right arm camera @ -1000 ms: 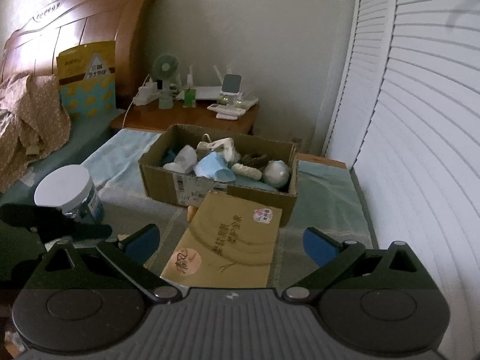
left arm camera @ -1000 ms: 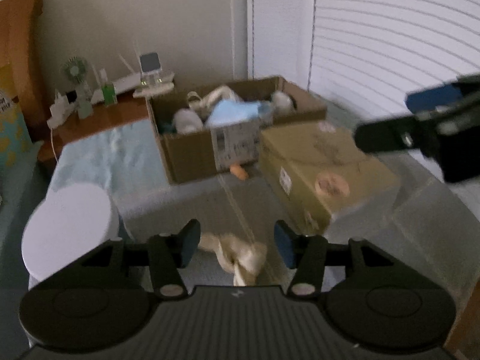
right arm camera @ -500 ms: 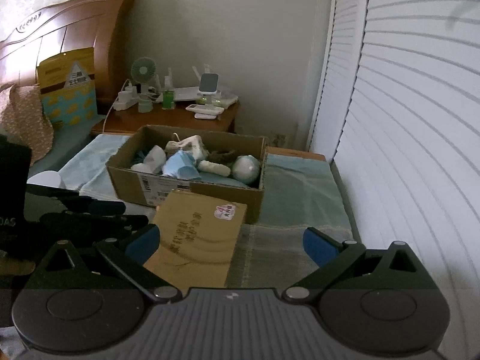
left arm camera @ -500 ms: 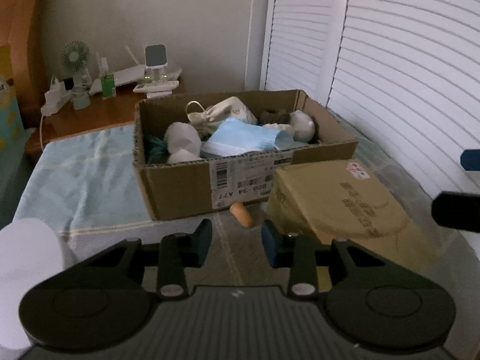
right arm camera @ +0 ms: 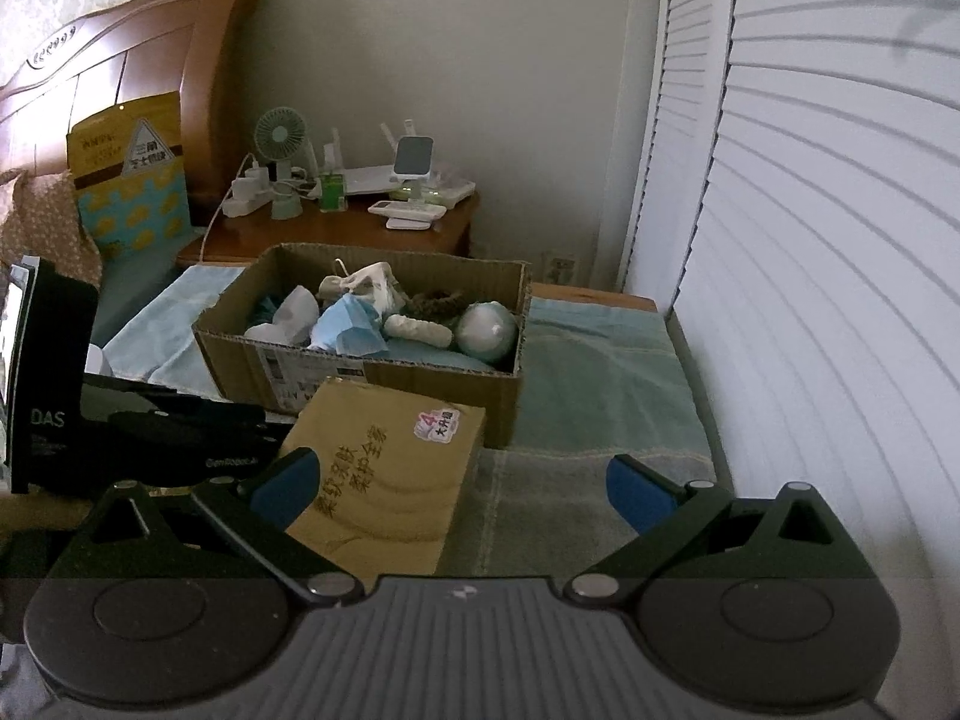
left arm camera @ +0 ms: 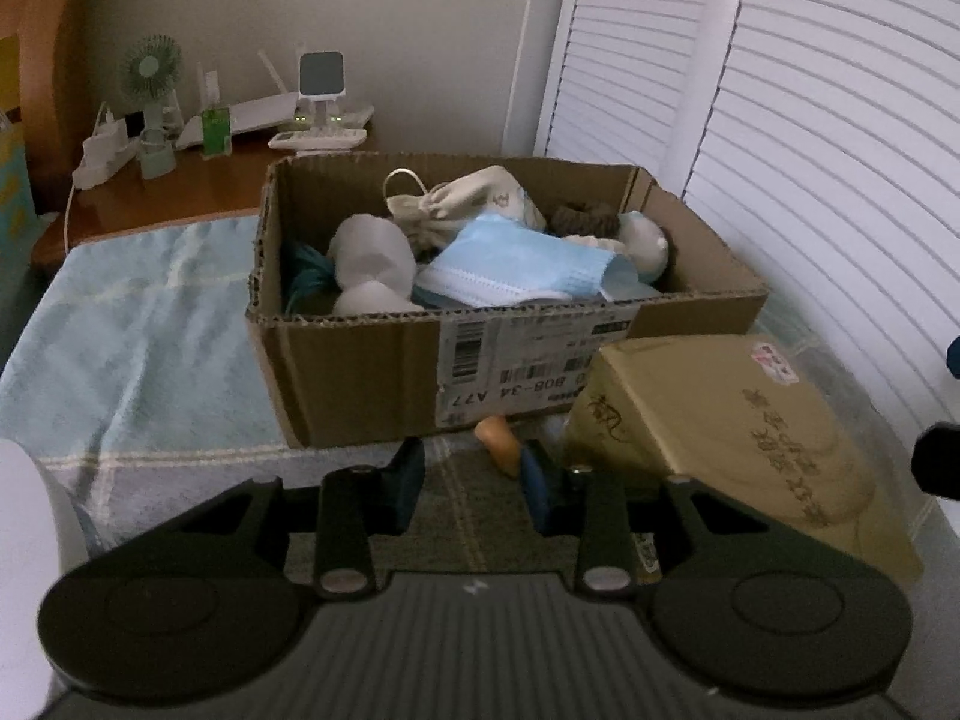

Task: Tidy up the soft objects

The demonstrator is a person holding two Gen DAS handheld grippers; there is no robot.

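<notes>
Bedroom setup: a bed with a pale blue towel [left arm camera: 138, 324] spread on it, louvered doors on the right, nightstand at the back. The cardboard box [left arm camera: 372, 372] of soft stuff sits toward the towel's far edge. My left gripper [left arm camera: 471, 480] is partly open with nothing between the pads. A small orange thing [left arm camera: 499, 445], maybe foam, hard to tell in this light, lies just ahead of the right pad, at the box's front wall. The right gripper [right arm camera: 459, 483] is wide open over the tan box [right arm camera: 384, 480], so the left's closer. Box label reads "B08-34 A77"; the other rig says "DAS".
</notes>
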